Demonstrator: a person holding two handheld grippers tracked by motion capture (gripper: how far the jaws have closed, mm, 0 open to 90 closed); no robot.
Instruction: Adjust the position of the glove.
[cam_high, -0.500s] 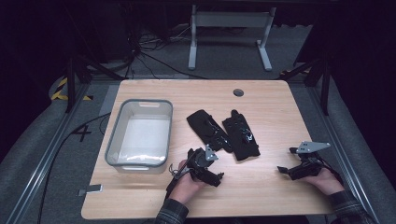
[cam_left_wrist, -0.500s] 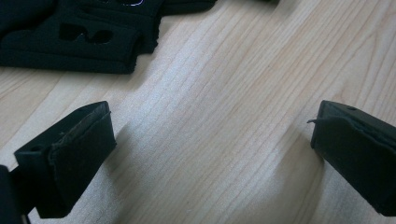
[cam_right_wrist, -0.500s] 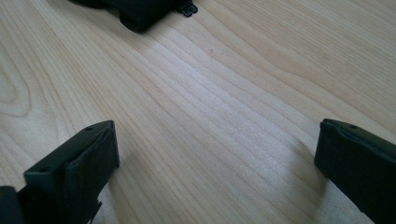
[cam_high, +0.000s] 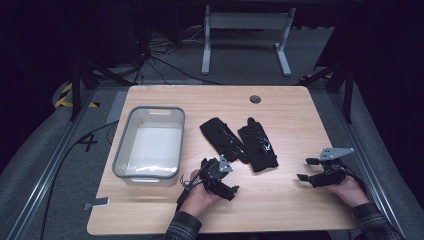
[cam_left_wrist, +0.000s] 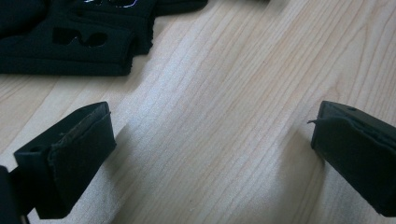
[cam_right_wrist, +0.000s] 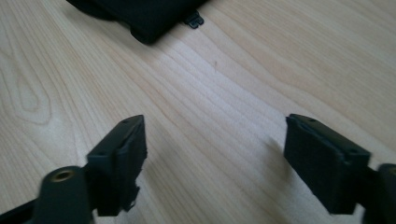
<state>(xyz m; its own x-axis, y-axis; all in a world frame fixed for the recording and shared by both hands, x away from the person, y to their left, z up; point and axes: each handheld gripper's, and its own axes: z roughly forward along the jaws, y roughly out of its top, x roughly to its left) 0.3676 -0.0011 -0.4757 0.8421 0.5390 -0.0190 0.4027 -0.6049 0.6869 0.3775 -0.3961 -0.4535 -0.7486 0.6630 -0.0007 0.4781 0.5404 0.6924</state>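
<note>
Both tongs released over bench.
Left tongs (cam_high: 222, 181) gaping beside black gloves (cam_high: 239, 142) (at twelve o'clock); right tongs (cam_high: 307, 170) hovering, empty, well apart.

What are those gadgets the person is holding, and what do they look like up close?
Each hand grips a black tool: the left tool and the right tool. Each ends in two blocky black jaws faced with dark pads, and a grey three-cornered plate sits on top. A thin black cable trails from the left one. The sleeves are dark plaid.
</note>
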